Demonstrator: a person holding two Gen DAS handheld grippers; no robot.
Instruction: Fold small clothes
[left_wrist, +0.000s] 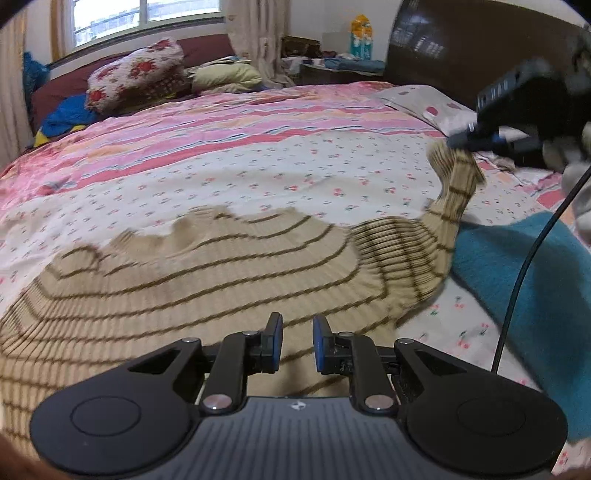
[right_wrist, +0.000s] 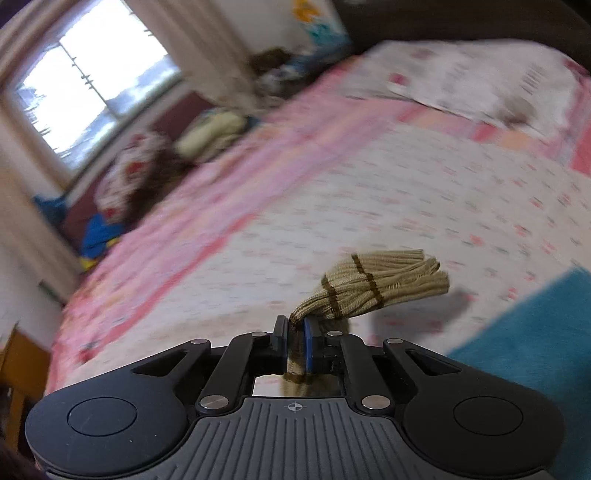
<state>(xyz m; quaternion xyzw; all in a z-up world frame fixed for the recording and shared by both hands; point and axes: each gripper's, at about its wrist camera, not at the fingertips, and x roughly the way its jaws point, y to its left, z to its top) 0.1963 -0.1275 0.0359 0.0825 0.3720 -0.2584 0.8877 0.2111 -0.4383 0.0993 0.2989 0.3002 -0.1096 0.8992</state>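
A: Where's your sweater (left_wrist: 192, 273)?

B: Flat on the flowered bedsheet (left_wrist: 258, 162), filling the left view from 9 to 3 o'clock. Your left gripper (left_wrist: 297, 341) hangs over it at 6 o'clock, jaws a small gap apart, nothing between them.

A: And the right?

B: At 2 o'clock your right gripper (right_wrist: 295, 341) is pressed together on the sleeve cuff (right_wrist: 384, 286), lifted off the sheet. Blue towel (left_wrist: 524, 273) at 4 o'clock.

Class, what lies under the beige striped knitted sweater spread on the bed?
Under the beige striped knitted sweater lies the floral bedsheet. Anything directly beneath the knit is covered and cannot be seen.
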